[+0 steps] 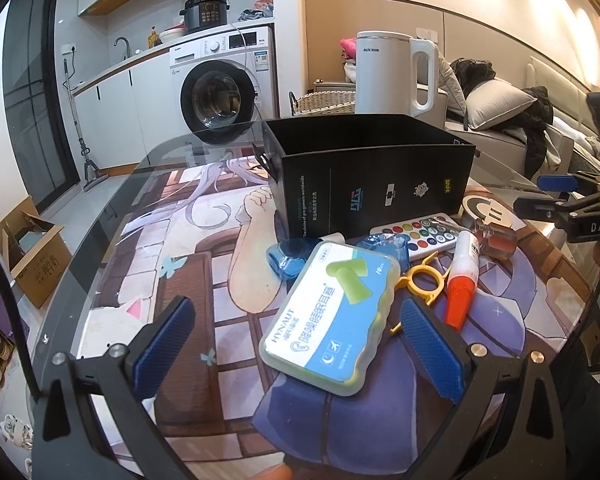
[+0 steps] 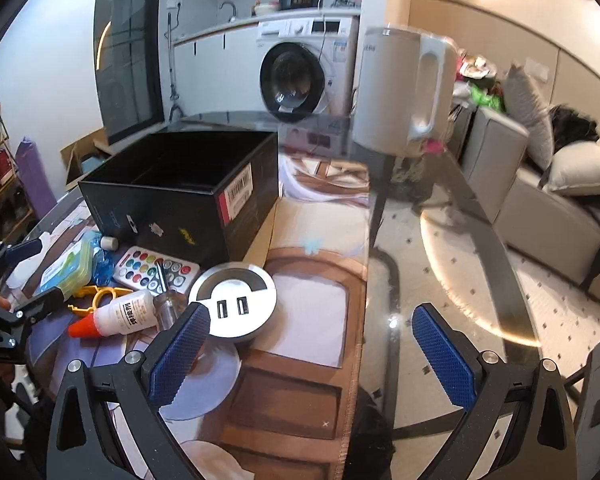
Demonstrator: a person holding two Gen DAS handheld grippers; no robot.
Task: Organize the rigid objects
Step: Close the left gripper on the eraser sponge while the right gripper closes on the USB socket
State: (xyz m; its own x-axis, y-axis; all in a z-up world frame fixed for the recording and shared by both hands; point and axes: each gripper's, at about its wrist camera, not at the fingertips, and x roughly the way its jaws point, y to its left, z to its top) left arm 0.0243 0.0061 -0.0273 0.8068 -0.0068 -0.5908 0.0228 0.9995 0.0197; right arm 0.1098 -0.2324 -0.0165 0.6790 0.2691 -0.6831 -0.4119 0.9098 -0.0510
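While both grippers gape, earplug case (image 1: 332,316) sits betw left gripper (image 1: 300,344) fingers.

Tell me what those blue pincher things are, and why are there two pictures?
They are grippers, two-finger tongs a person holds, one in each hand. Each carries a camera looking along its fingers, so you get two pictures. One shows the left gripper, open over an earplug case. The other shows the right gripper, open and empty, beside a round USB hub. On the table also lie a remote, a glue bottle, a yellow ring and a black box. Nothing is held.
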